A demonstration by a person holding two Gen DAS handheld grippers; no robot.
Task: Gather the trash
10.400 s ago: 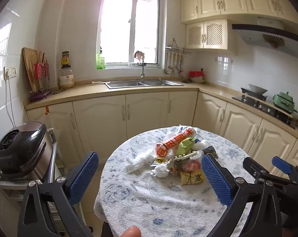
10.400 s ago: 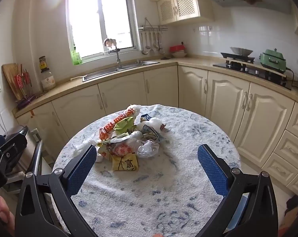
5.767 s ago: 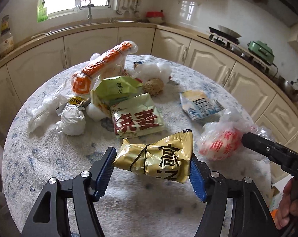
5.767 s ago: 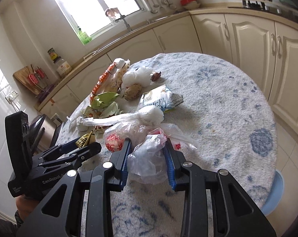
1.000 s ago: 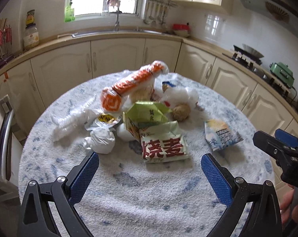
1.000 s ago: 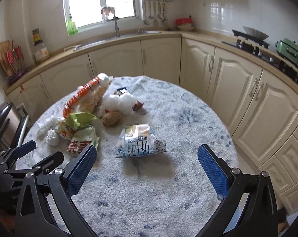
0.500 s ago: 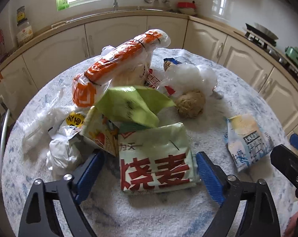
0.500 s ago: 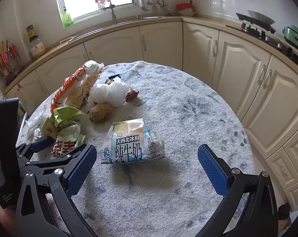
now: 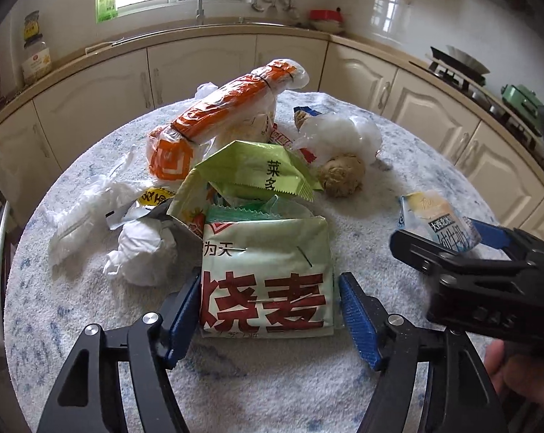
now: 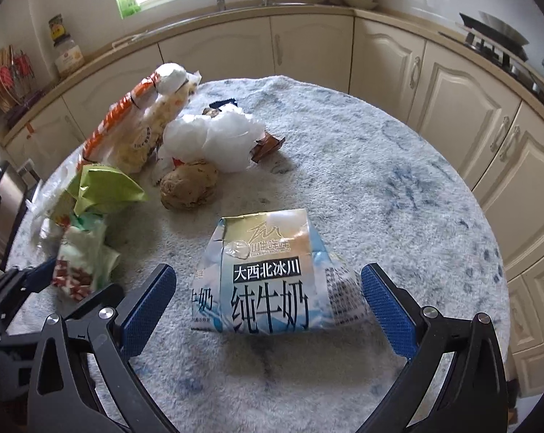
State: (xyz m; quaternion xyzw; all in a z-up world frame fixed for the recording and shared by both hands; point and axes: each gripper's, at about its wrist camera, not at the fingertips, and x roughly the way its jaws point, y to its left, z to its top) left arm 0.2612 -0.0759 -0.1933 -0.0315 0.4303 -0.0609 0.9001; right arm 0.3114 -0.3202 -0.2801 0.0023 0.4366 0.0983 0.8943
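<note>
A pile of trash lies on a round table (image 9: 73, 310) with a blue-white cloth. My left gripper (image 9: 270, 319) straddles a pale green wrapper with red characters (image 9: 266, 281); its left pad touches the wrapper's edge, its right pad stands just off it. My right gripper (image 10: 268, 306) is open around a crumpled blue milk carton (image 10: 268, 285), pads apart from it. Behind lie a light green wrapper (image 9: 261, 173), an orange-white bag (image 9: 221, 108), a white plastic wad (image 9: 344, 133) and a brown lump (image 9: 342, 175). The right gripper also shows in the left wrist view (image 9: 463, 249).
Crumpled white plastic (image 9: 142, 249) and a clear bag (image 9: 87, 205) lie at the left of the pile. Cream cabinets (image 10: 308, 50) and a counter with a sink curve behind the table. A stove (image 10: 495, 39) stands at the right.
Both grippers have moved forward and down. The left jaws have narrowed around the red-character wrapper. The right jaws have narrowed and now flank the milk carton.
</note>
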